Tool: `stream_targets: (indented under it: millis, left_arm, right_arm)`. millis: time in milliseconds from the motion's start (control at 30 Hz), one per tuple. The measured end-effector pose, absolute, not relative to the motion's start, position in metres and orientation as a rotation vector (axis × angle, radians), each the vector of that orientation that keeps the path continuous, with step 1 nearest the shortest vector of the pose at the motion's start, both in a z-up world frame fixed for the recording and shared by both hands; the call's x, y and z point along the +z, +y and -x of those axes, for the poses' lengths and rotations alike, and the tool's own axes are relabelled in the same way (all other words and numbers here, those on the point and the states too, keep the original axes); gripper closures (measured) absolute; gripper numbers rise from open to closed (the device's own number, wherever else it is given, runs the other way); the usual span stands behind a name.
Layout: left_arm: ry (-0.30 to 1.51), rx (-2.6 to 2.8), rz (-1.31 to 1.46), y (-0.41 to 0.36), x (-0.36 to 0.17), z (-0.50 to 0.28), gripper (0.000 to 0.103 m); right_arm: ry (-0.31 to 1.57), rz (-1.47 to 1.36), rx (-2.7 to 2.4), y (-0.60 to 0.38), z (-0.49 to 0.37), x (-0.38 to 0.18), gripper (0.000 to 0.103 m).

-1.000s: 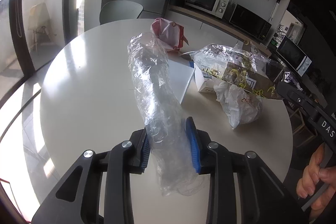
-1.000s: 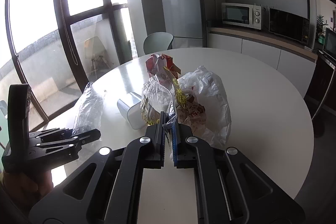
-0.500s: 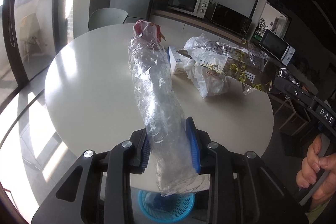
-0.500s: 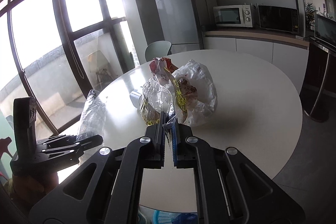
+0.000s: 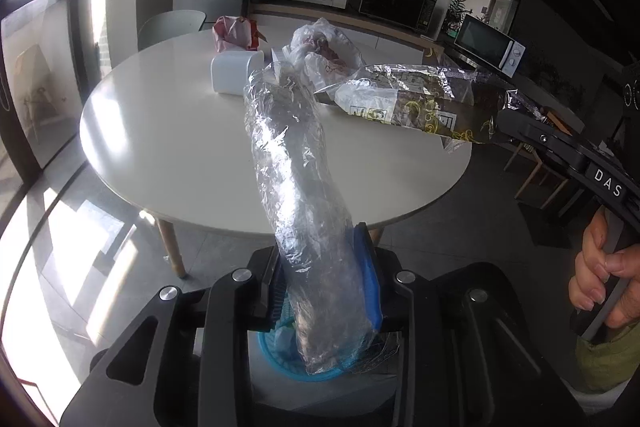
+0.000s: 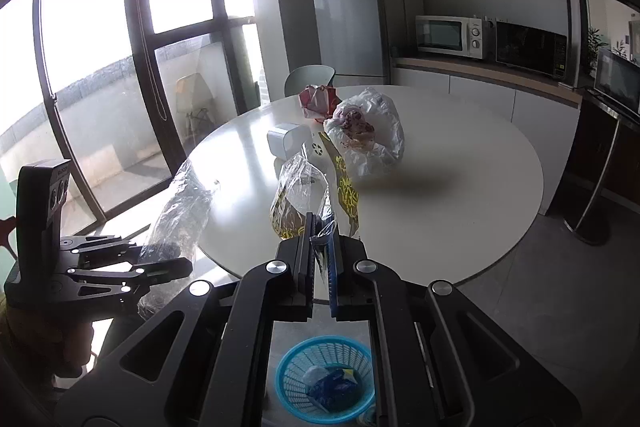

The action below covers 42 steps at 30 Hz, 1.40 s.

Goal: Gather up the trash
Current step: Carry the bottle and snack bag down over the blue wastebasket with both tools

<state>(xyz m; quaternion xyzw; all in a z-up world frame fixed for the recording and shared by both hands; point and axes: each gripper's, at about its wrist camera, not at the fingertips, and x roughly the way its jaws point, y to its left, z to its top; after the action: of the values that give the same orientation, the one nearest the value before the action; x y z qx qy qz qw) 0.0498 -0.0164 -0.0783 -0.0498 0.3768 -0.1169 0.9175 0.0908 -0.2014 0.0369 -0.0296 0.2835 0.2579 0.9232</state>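
Carrying trash | left tongs (image 5: 324, 283) clamp clear wrapper (image 5: 296, 163) | right tongs (image 6: 319, 239) pinch printed bag (image 6: 300, 195) | basket (image 6: 324, 379) lower centre, part-filled | bench (image 6: 460, 187) litter remains

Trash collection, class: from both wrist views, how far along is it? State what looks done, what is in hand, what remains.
Done: the blue basket on the floor already holds some scraps. In hand: the left gripper clamps a clear plastic wrapper; the right gripper pinches a yellow-printed wrapper; both are off the table, neither dropped yet. Left on the table: a white plastic bag, a red wrapper and a white box.
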Motion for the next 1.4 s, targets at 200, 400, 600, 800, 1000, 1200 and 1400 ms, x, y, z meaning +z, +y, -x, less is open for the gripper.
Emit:
stream_targets:
  millis: [200, 400, 600, 800, 1000, 1200, 1400]
  left_arm:
    - [0.842, -0.29, 0.048, -0.03, -0.1, -0.018, 0.073]
    - [0.914, -0.313, 0.032, -0.04, -0.127, -0.009, 0.073]
    - [1.007, -0.311, 0.077, -0.039, -0.164, -0.017, 0.073]
    - [1.106, -0.298, 0.138, -0.034, -0.21, -0.031, 0.073]
    - [1.169, -0.267, 0.147, -0.033, -0.242, -0.049, 0.073]
    - [1.229, -0.243, 0.175, -0.031, -0.273, -0.063, 0.073]
    - [1.292, -0.214, 0.194, -0.028, -0.303, -0.083, 0.073]
  right_arm:
    - [0.625, 0.079, 0.574, -0.216, -0.045, 0.028, 0.098]
    - [0.673, 0.098, 0.592, -0.231, -0.012, 0.017, 0.098]
    - [0.803, 0.104, 0.566, -0.243, -0.005, -0.031, 0.098]
    - [0.891, 0.143, 0.507, -0.238, -0.019, -0.085, 0.098]
    - [0.954, 0.15, 0.492, -0.227, -0.04, -0.126, 0.098]
    - [1.002, 0.171, 0.463, -0.215, -0.061, -0.16, 0.098]
    - [1.106, 0.144, 0.44, -0.206, -0.091, -0.195, 0.098]
